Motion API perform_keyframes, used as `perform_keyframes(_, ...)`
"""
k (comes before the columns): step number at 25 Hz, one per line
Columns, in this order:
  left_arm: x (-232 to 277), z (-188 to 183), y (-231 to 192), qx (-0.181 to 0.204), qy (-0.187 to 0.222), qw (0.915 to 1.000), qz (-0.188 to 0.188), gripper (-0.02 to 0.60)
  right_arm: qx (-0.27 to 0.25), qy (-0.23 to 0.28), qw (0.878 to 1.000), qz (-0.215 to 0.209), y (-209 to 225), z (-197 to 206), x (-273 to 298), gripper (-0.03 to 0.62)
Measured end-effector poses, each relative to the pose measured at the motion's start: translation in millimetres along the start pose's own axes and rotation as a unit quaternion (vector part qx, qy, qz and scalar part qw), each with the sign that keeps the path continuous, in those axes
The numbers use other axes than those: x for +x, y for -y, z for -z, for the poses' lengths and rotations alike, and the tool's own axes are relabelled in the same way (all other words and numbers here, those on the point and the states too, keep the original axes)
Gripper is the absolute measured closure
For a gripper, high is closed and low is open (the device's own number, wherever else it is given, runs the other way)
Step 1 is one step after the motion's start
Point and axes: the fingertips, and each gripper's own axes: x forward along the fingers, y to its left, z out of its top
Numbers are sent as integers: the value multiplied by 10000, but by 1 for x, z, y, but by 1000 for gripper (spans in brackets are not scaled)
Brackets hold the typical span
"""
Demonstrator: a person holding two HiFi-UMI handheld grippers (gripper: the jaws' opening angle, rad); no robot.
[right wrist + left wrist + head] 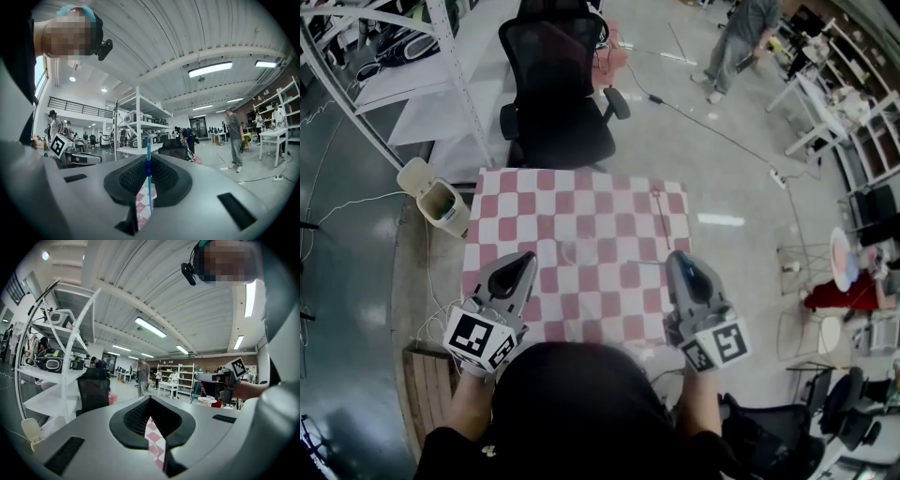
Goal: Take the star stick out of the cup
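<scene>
A clear cup (579,251) stands near the middle of the red-and-white checked table (581,187). A thin stick with a red tip (661,211) lies flat on the cloth at the far right. My right gripper (678,258) hovers to the right of the cup. In the right gripper view it (149,187) is shut on a thin blue stick (148,159) that rises from between the jaws; no star shows on it. That stick (645,262) points left toward the cup. My left gripper (527,258) is left of the cup, shut with nothing in it (157,437).
A black office chair (558,94) stands behind the table. A white bin (436,202) sits at its far left corner, beside a white shelving rack (384,56). A person (741,42) stands far back right, and a cable (712,117) runs across the floor.
</scene>
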Motion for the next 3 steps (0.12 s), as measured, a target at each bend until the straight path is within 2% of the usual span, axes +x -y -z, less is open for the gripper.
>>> perform_keyframes(3,1,0,-1,-14,0,10000,-23,541,3,-23,10000,0,2,1,1,568)
